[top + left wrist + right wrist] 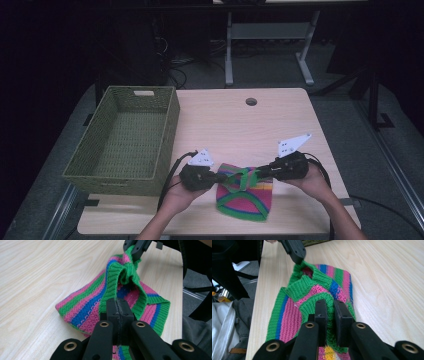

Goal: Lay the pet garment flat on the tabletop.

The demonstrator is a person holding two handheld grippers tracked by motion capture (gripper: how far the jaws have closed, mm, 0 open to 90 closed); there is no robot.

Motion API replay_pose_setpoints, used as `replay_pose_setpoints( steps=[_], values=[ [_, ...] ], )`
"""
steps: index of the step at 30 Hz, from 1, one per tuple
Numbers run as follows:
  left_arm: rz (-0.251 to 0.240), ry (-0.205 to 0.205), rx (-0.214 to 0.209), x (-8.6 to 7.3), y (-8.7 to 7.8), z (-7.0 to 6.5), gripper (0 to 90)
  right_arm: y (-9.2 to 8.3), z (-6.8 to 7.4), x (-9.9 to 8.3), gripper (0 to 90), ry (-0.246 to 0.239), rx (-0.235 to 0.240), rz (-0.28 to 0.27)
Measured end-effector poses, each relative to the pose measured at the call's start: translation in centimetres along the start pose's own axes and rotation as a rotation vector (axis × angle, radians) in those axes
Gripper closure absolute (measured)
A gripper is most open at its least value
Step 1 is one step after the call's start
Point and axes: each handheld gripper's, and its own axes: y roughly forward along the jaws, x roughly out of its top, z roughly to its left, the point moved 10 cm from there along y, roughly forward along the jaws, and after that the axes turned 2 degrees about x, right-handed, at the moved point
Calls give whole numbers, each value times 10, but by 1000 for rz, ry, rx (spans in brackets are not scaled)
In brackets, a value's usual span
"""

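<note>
Basket (125, 142) on table (280, 120) left, knit garment (245, 197) front-centre betw. grippers

One striped knitted garment (245, 196), one woven basket (125, 140), two claws, one table (280, 115).

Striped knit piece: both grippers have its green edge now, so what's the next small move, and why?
Probably lift both grippers together, just enough to clear the table. The left gripper is shut on the striped knit piece at its green edging, and the right gripper pinches the edging opposite, yet most of the cloth lies on the wood. The wicker basket waits at the left.
</note>
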Motion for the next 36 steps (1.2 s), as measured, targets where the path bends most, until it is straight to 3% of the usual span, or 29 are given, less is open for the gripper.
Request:
replay_pose_setpoints(
  steps=[3, 10, 12, 14, 15, 17, 18, 21, 24, 30, 32, 36],
  values=[
    [-2, 2, 1, 1, -4, -1, 900, 3, 0, 0, 817, 1, 4, 7],
    [-29, -36, 8, 9, -2, 5, 900, 2, -4, 7, 817, 0, 2, 20],
    [-45, -47, 18, 15, 0, 12, 900, 0, -7, 9, 818, 4, -1, 17],
    [-88, -91, 51, 25, 5, 26, 895, -2, -14, 14, 818, 10, -7, 7],
    [-127, -122, 82, 35, 9, 39, 888, -3, -22, 17, 817, 20, -23, -5],
    [-183, -178, 144, 48, 14, 61, 774, -8, -52, 28, 755, 89, -135, -63],
    [-193, -195, 172, 52, 15, 69, 686, -13, -72, 35, 734, 149, -208, -97],
    [-200, -222, 225, 55, 18, 85, 642, -20, -98, 41, 667, 227, -290, -150],
    [-193, -222, 252, 50, 17, 91, 559, -21, -102, 34, 645, 255, -287, -137],
    [-161, -219, 221, 38, 20, 86, 533, -12, -91, 16, 636, 244, -258, -92],
    [-157, -216, 220, 35, 20, 84, 533, -8, -86, 11, 654, 244, -221, -75],
    [-131, -203, 216, 27, 22, 79, 546, 7, -77, -4, 702, 222, -184, 5]
  ],
)
